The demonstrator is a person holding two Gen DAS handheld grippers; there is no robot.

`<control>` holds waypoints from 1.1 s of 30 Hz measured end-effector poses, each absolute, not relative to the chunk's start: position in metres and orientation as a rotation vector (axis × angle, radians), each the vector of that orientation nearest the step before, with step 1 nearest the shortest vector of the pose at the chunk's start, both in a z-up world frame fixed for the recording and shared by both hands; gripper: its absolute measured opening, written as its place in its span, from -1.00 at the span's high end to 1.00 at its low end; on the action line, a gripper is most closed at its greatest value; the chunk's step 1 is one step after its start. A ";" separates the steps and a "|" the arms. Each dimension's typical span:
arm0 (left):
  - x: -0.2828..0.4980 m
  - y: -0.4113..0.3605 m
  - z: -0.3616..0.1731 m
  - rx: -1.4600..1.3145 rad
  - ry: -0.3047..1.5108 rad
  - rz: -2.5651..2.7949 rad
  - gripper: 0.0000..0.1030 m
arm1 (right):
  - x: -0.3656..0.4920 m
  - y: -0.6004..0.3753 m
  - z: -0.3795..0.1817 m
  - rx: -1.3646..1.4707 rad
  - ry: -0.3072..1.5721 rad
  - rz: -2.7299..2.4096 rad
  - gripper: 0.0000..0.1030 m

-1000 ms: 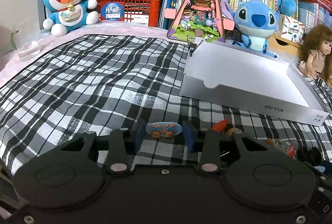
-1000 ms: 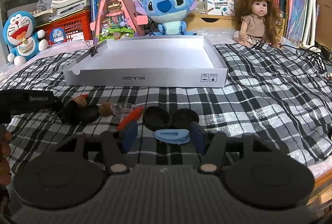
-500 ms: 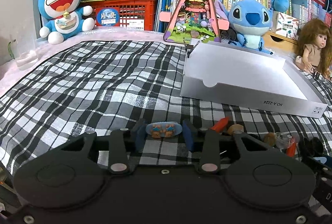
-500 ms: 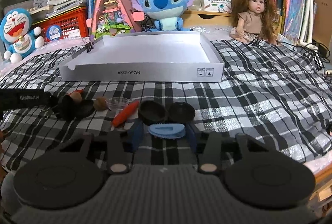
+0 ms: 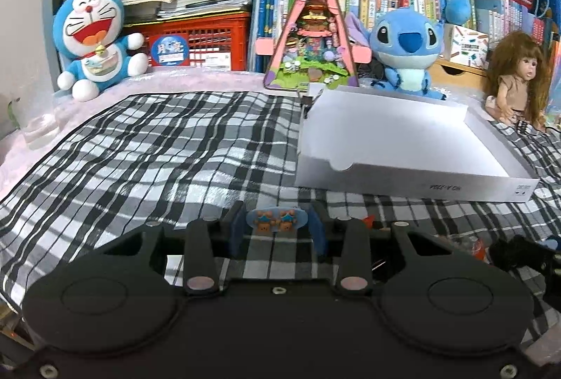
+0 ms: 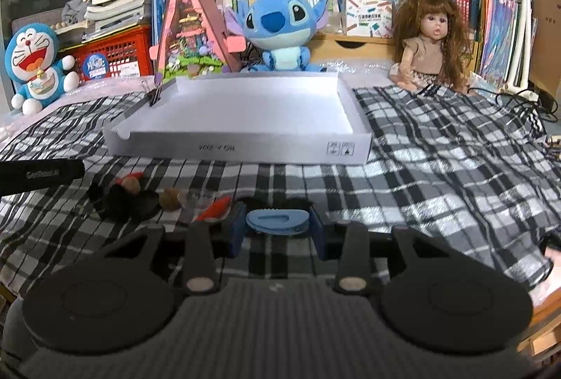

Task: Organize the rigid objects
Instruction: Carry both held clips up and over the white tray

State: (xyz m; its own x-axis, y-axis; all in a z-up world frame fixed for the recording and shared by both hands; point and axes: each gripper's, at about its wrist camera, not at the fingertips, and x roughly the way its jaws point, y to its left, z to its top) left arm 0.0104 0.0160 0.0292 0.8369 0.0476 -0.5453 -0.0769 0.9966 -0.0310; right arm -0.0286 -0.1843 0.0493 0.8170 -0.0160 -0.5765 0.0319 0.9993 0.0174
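Item one: blue clip with two bear figures (image 5: 277, 219), a small flat oval, low centre of the left wrist frame, clamped end to end between the blue pads of the left gripper (image 5: 277, 231) and lifted above the checked cloth (image 5: 157, 161). Item two: plain blue clip (image 6: 277, 221), low centre of the right wrist frame, likewise pinched by its two ends in the right gripper (image 6: 277, 233), whose jaws have just closed in on it with the clip between them. Handling, as a judgement: both pieces look like hard moulded plastic, light and stiff, with smooth faces that may slide on the pads; the bear ornaments are probably the fragile part and are best kept away from the pads. Hold across the long axis at the narrow ends, as now, seems sound; a squeeze on the hinge could spring a clip open. Destination, presumed: white cardboard tray (image 6: 238, 151), upper centre of the right frame and right of centre in the left frame, with nothing visible in it. Remaining stock on the cloth, lower left of the right frame: two brown nut-like pieces (image 6: 170, 198), an orange-red item (image 6: 215, 209), dark round pieces (image 6: 119, 203) and something clear, too blurred to name. Background, top of both frames: plush toys, doll, books.
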 end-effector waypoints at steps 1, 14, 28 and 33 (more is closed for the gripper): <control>0.012 0.016 0.031 -0.050 0.579 0.058 0.30 | -0.027 -0.186 0.051 0.026 0.612 -0.027 0.16; 0.043 -0.002 0.060 -0.021 0.599 -0.049 0.30 | 0.006 -0.200 0.074 0.061 0.586 -0.016 0.15; 0.104 -0.022 0.088 -0.009 0.666 -0.133 0.30 | 0.068 -0.209 0.091 0.085 0.617 0.040 0.15; 0.133 -0.030 0.096 0.017 0.707 -0.165 0.30 | 0.099 -0.217 0.095 0.109 0.696 0.063 0.15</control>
